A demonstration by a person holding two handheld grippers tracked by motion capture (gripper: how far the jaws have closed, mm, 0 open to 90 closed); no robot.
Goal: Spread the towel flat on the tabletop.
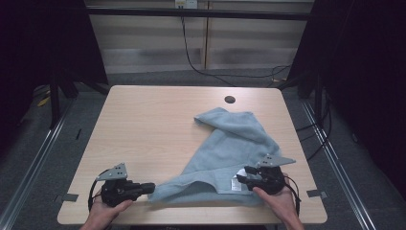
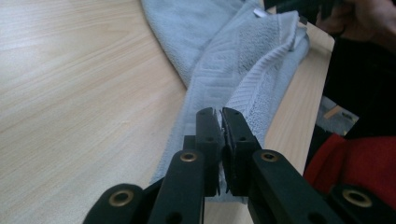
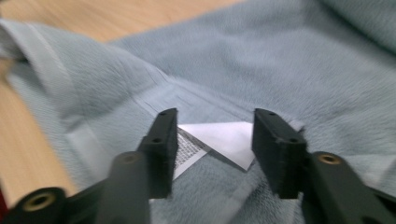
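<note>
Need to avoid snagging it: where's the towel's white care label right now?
The white care label lies on the towel near its front edge, right side of the table, just ahead of the open right tool, framed between its jaws in the right gripper view.

Counts:
- 1 table (image 1: pixel 158 124), light wood, with 1 round hole (image 1: pixel 230 99) near its far edge.
- 1 towel (image 1: pixel 230 143), pale blue-grey, lying rumpled on the table.
- 1 white label (image 3: pixel 219 140) on the towel; also seen from the high view.
- 2 grippers: left gripper (image 1: pixel 149 188), right gripper (image 1: pixel 242 175). 2 black jaws each, 4 in all.
- 2 grey three-cornered plates, 1 on top of each gripper.
- 2 hands, 1 per gripper: left hand (image 1: pixel 103 213), right hand (image 1: pixel 280 203).
- 2 strips of tape on the floor, 1 on each side of the table; left strip (image 1: pixel 68 197), right strip (image 1: pixel 316 193).
</note>
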